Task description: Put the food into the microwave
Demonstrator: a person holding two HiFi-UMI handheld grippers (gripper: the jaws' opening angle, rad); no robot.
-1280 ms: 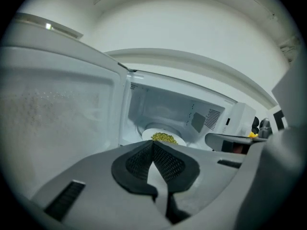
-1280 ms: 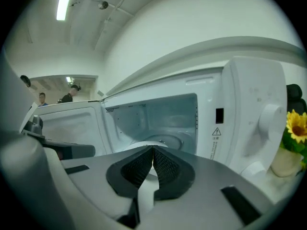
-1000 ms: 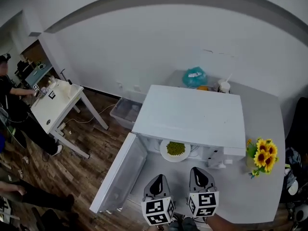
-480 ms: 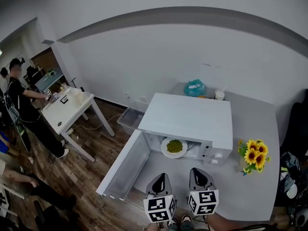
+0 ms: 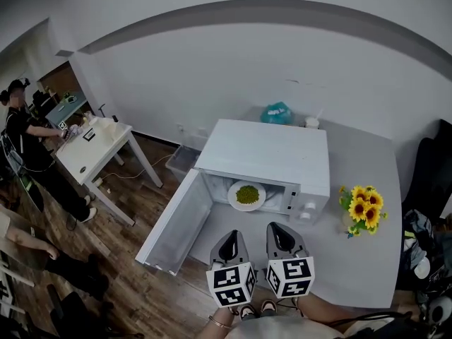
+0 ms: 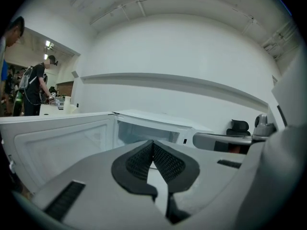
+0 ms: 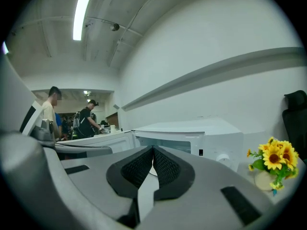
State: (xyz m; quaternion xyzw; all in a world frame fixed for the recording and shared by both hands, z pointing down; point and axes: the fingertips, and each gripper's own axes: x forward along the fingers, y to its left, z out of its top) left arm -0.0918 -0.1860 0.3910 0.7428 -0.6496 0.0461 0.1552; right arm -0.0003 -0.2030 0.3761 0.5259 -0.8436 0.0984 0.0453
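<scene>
My left gripper and right gripper, jaws pressed together on nothing, hung over the grey table at 6 o'clock in the head view. Toward 12 o'clock from them, the plate of green food sat inside the open microwave. Sunflowers stood at 3 o'clock, and the wood floor and a white side table lay at 9 o'clock.

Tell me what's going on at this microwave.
A person holds two grippers side by side over the grey table, in front of the white microwave. The left gripper and the right gripper are both shut and empty. The plate of green food sits inside the microwave, whose door hangs wide open to the left. Shutting it looks like the step not yet done. Sunflowers stand to the microwave's right.
</scene>
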